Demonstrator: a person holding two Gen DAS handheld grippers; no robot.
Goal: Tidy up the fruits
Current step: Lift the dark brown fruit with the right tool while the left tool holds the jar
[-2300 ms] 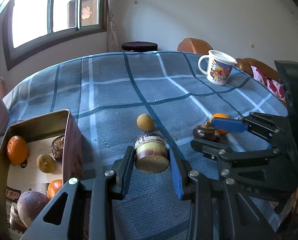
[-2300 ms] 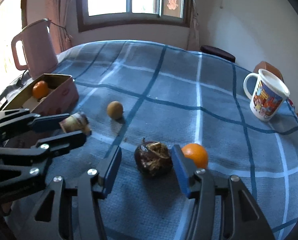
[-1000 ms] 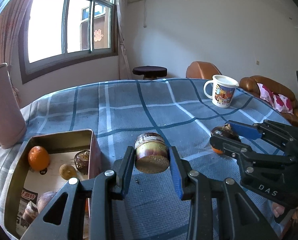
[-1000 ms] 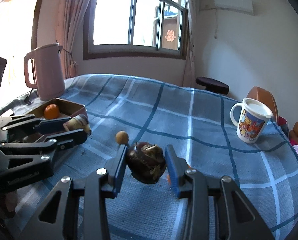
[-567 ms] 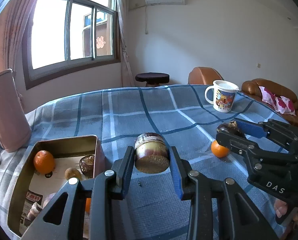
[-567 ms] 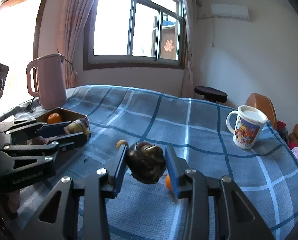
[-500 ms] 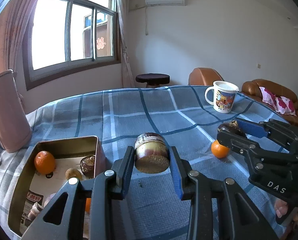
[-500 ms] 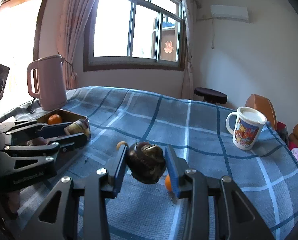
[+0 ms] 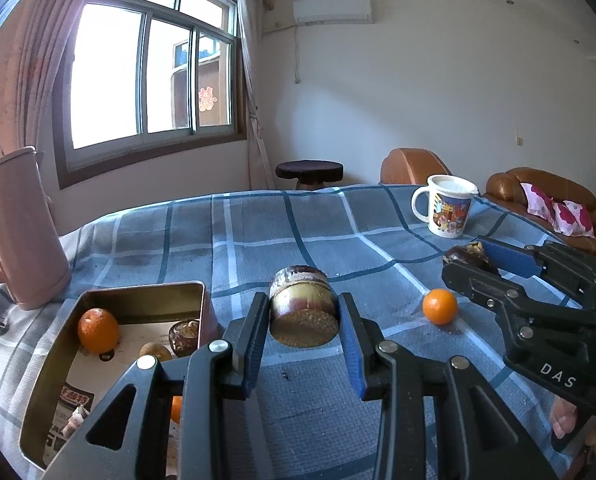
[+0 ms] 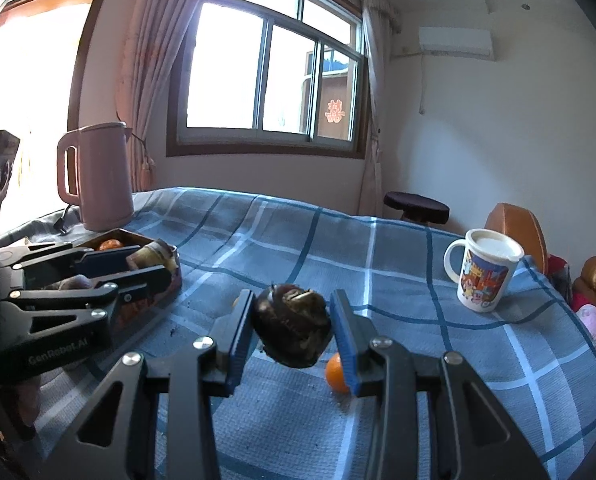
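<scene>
My left gripper (image 9: 302, 320) is shut on a short purple-skinned cut piece (image 9: 301, 304) and holds it above the cloth, just right of an open tin box (image 9: 138, 294). In the box lie an orange (image 9: 98, 330), a dark fruit and a small tan one. My right gripper (image 10: 292, 320) is shut on a dark brown fruit (image 10: 292, 330), also off the table. A loose orange (image 9: 440, 306) rests on the cloth between the grippers, and its lower part shows as the orange (image 10: 335, 368) under the right gripper. Behind a right fingertip peeks a small tan fruit (image 10: 236, 302).
A blue checked cloth (image 9: 258, 240) covers the table. A white picture mug (image 9: 446, 210) stands at the far right and a pink kettle (image 9: 18, 232) at the far left behind the box. A stool and brown sofas lie beyond the table.
Since the earliest frames the right gripper shut on the dark fruit, and both grippers rose off the cloth with their fruits. Over the last second both views tipped slightly upward.
</scene>
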